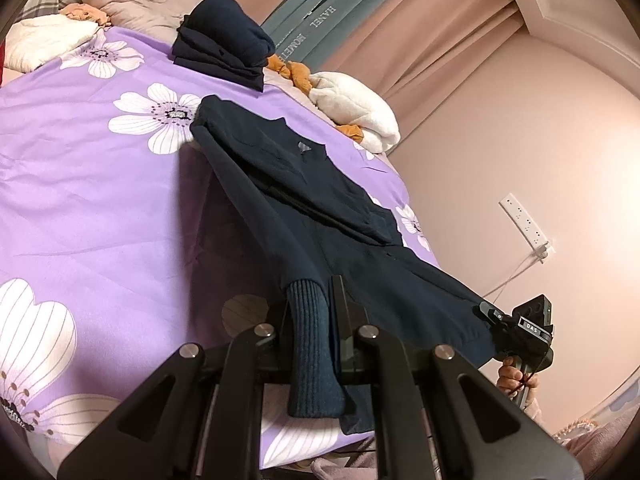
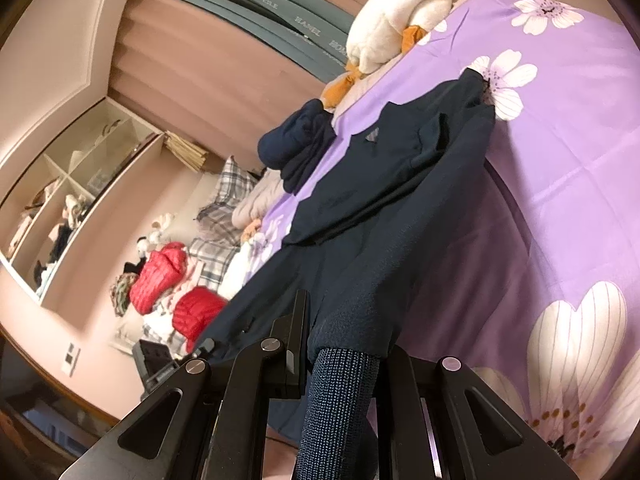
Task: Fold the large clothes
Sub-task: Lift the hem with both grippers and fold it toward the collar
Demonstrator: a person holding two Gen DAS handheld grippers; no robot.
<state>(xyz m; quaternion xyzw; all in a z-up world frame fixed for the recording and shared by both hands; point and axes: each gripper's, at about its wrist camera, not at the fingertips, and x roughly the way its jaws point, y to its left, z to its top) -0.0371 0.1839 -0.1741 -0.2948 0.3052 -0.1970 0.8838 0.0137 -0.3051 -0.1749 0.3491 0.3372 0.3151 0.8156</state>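
Beside the pink curtain [image 1: 420, 60], the grey-green curtain [image 1: 344, 4] bears the white words "HANEL" and "HOMETEILE" along its folds, while the right gripper [image 1: 490, 314], seen from the left wrist, carries a small white "DAS" label [image 1: 532, 326].

Pink walls [image 1: 500, 128], seemingly pleated curtains [image 2: 192, 92]

The jacket [image 1: 320, 216] is dark navy with ribbed teal-blue cuffs [image 1: 310, 344]. The bedsheet [image 1: 100, 184] is lilac with big white flowers. The plush duck [image 1: 352, 108] is white with orange bits, and the two puffer jackets [image 2: 160, 276] are bright red.
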